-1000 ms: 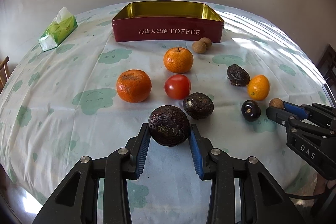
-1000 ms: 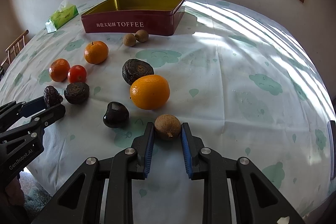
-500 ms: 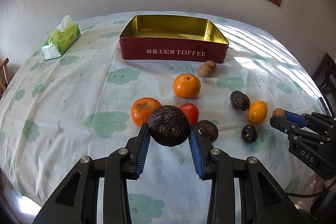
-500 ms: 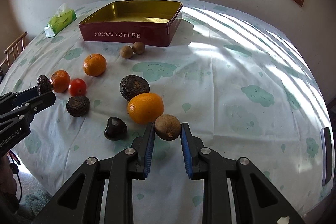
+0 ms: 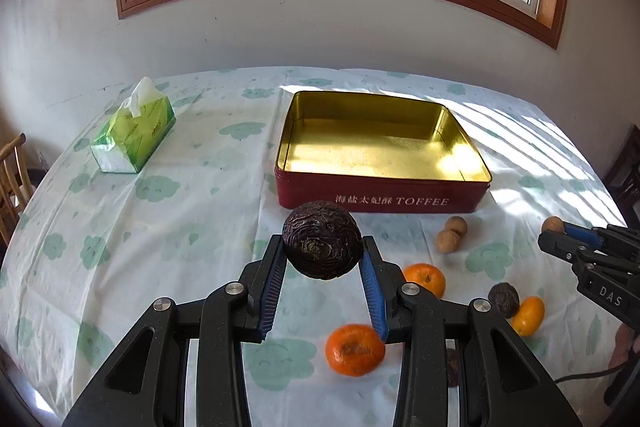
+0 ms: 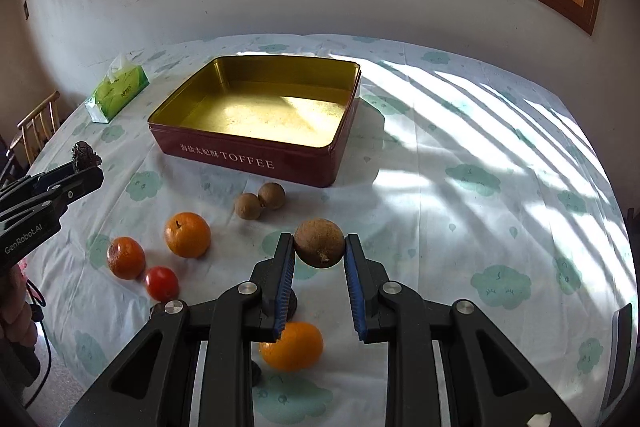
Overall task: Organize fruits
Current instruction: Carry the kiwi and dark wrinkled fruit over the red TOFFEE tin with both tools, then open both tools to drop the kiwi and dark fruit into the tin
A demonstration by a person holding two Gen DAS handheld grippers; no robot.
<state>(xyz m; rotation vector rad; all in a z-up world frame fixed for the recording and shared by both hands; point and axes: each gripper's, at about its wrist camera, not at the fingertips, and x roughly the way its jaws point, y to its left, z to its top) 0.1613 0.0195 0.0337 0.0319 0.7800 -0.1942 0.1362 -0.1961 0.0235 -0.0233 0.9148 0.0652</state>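
Note:
My left gripper [image 5: 322,247] is shut on a dark wrinkled passion fruit [image 5: 322,245], held in the air just short of the red toffee tin [image 5: 380,201]. My right gripper [image 6: 319,245] is shut on a small brown longan [image 6: 319,242], also lifted above the cloth. The tin [image 6: 248,157] stands open with a bare gold floor. On the cloth lie two longans [image 6: 260,201], two oranges [image 6: 187,234] [image 6: 125,257], a tomato [image 6: 161,282] and a yellow-orange citrus [image 6: 291,345]. The right gripper [image 5: 558,229] shows at the right edge of the left wrist view.
A green tissue pack [image 5: 134,133] lies left of the tin. Another dark passion fruit [image 5: 503,299] rests against a small citrus [image 5: 529,315]. A wooden chair [image 6: 38,129] stands beyond the table's left edge. A white wall and a window rise behind the table.
Both grippers rose off the cloth with their fruits and moved toward the tin, which now looks nearer and larger. The loose fruits dropped lower in both views.

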